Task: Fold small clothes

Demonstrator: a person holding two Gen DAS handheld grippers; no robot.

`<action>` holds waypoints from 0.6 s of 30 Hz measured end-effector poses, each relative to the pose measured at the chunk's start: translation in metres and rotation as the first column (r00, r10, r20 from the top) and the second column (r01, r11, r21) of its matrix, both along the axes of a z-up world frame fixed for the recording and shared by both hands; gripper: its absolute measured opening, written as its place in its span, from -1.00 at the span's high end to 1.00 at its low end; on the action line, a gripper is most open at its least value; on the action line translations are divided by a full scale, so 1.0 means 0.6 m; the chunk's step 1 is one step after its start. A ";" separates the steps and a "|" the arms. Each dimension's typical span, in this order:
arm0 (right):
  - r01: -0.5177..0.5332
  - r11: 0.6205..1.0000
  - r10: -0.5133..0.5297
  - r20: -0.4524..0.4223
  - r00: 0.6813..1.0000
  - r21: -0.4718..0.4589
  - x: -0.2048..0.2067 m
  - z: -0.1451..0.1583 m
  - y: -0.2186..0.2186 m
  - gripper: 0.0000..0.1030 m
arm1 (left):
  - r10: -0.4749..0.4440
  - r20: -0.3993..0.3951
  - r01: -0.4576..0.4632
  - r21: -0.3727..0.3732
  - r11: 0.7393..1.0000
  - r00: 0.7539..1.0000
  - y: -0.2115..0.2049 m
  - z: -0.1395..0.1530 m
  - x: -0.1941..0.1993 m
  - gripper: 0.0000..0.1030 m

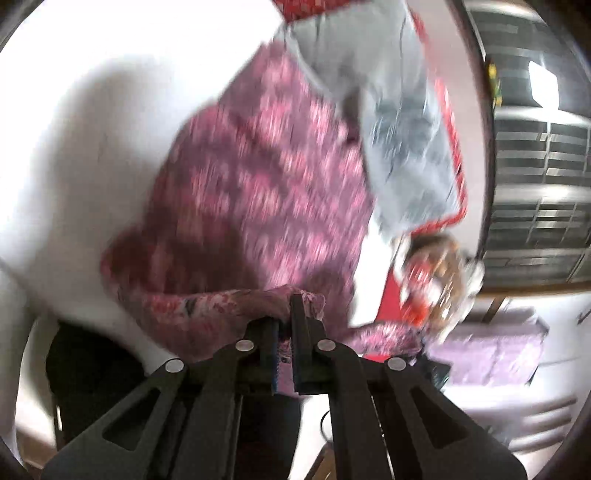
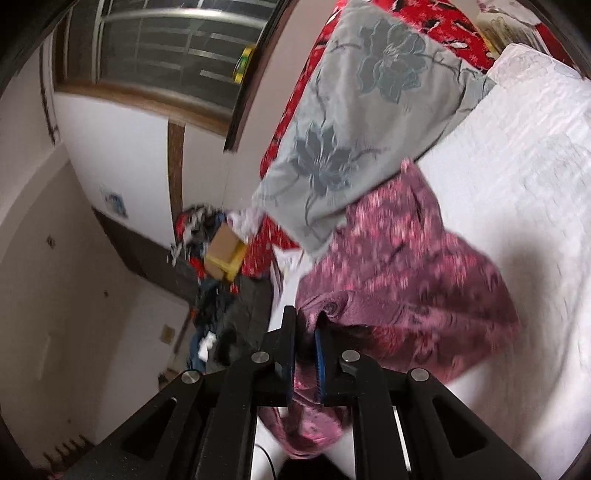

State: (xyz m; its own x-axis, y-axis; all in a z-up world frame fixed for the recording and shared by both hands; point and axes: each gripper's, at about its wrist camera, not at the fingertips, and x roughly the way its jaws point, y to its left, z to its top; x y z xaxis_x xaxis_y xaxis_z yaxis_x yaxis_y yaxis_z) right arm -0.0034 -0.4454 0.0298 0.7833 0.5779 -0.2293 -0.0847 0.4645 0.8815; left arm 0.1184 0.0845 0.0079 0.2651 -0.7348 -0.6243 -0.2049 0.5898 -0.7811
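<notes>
A small pink floral garment (image 1: 258, 192) lies on a white bed sheet (image 1: 92, 147). My left gripper (image 1: 286, 314) is shut on a bunched edge of the garment and lifts it off the sheet. In the right wrist view the same pink garment (image 2: 406, 266) spreads over the white bed sheet (image 2: 517, 166). My right gripper (image 2: 304, 325) is shut on another edge of it, with cloth hanging below the jaws. Both views are blurred by motion.
A grey flowered pillow (image 2: 351, 129) (image 1: 399, 129) lies on a red patterned blanket (image 2: 424, 22) beyond the garment. A cardboard box (image 2: 223, 251) and a pile of clothes (image 2: 221, 314) sit beside the bed. A window with bars (image 2: 166, 48) is on the wall.
</notes>
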 end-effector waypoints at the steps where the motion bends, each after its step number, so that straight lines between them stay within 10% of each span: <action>1: 0.015 1.000 -0.015 -0.003 1.000 0.012 0.019 -0.001 -0.006 0.83 | 0.024 0.017 -0.024 -0.004 1.000 1.000 0.001 0.001 0.018 0.95; 18: 0.228 0.971 -0.220 -0.119 0.968 0.066 0.378 -0.096 -0.078 0.83 | 0.168 0.169 -0.175 0.025 0.984 0.971 -0.033 -0.028 0.421 0.94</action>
